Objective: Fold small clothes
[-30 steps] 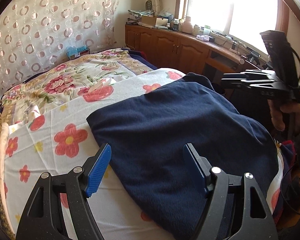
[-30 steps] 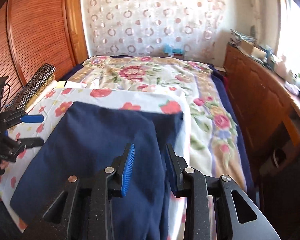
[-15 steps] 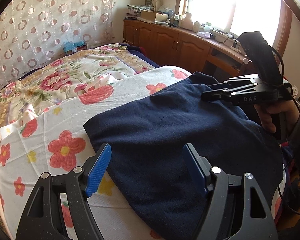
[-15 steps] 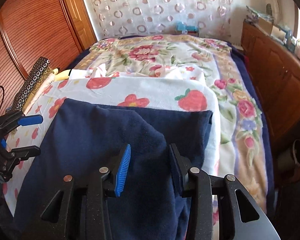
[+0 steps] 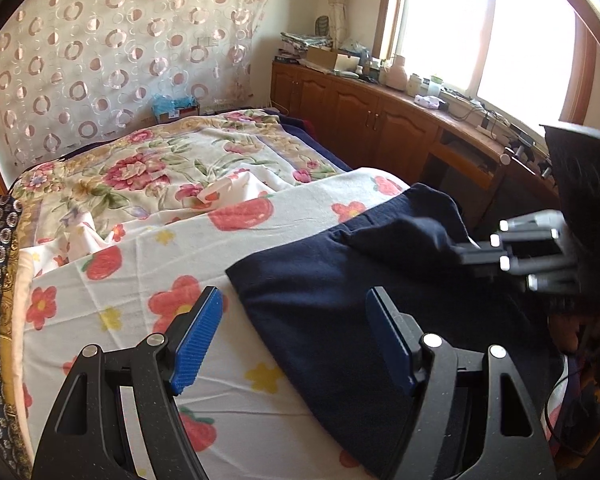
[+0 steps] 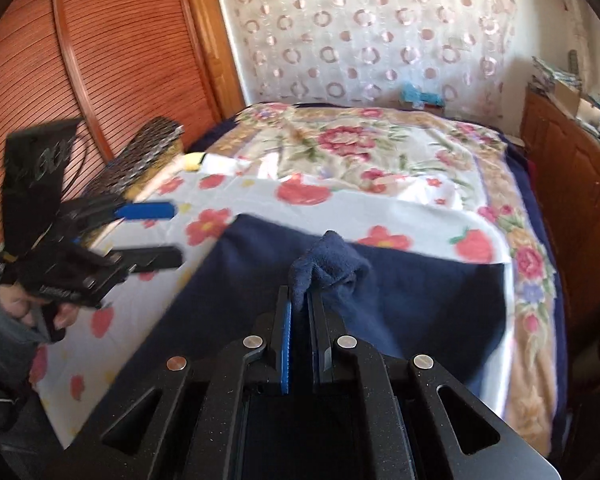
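A dark navy fleece garment (image 5: 340,292) lies spread on a white flower-print sheet (image 5: 148,280) at the near end of the bed. My left gripper (image 5: 296,320) is open and empty, hovering over the garment's left edge. My right gripper (image 6: 299,304) is shut on a bunched fold of the navy garment (image 6: 400,296) and lifts it slightly off the rest. In the left wrist view the right gripper (image 5: 466,254) shows at the right, blurred, with cloth pulled up at its tips. In the right wrist view the left gripper (image 6: 156,234) shows open at the left.
A floral bedspread (image 5: 148,164) covers the far bed. A patterned dark cushion (image 6: 136,160) lies at the bed's left side by a wooden slatted door (image 6: 80,60). Wooden cabinets (image 5: 364,120) with clutter run under the window. A circle-print curtain (image 6: 380,28) hangs behind.
My right gripper closed on a fold of the navy garment and raised it. My left gripper stayed open and shifted toward the garment's left edge.
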A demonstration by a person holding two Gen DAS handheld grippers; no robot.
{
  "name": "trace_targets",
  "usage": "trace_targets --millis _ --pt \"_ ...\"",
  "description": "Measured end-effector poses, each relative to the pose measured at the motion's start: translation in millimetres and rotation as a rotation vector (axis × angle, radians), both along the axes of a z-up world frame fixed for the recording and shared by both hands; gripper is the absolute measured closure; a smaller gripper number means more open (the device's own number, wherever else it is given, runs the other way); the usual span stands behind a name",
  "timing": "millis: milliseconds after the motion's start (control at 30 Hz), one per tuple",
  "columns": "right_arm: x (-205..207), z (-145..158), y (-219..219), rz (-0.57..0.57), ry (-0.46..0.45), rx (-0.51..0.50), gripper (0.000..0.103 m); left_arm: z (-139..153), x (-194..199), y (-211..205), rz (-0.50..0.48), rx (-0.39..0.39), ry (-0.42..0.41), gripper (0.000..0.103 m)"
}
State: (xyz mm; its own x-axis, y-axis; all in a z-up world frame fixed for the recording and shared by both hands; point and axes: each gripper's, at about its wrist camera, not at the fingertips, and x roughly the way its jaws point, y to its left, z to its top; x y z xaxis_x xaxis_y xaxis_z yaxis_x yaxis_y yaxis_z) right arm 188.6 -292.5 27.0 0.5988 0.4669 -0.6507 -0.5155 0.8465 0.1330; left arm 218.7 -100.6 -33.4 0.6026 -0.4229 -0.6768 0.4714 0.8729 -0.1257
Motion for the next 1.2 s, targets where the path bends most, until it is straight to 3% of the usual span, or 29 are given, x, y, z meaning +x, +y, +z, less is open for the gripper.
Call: trace_targets --millis 167,300,600,733,900,1100,1200 --pt "-28 -27 30 0.047 0.054 -0.018 0.096 -5 -2 11 0.014 -0.005 0.003 0.028" --pt "-42 -37 36 0.04 0.085 -0.041 0.09 -8 -4 15 0.013 -0.005 0.01 0.028" --pt "-68 4 10 -0.066 -0.011 -0.078 0.079 -9 -11 15 -0.008 -0.011 0.009 0.028" --pt "-57 8 2 -0.109 -0.018 -0.1 0.079 -11 -15 11 -0.015 -0.012 0.009 0.028" --pt "-39 -15 30 -0.089 0.047 -0.11 0.079 -11 -16 10 -0.011 -0.013 0.011 0.028" --pt "-34 -20 63 -0.059 -0.015 -0.225 0.078 -17 -18 7 -0.018 -0.009 0.026 0.028" --pt "-22 -29 71 -0.041 0.003 -0.265 0.078 -20 -18 8 -0.029 -0.005 0.031 0.028"
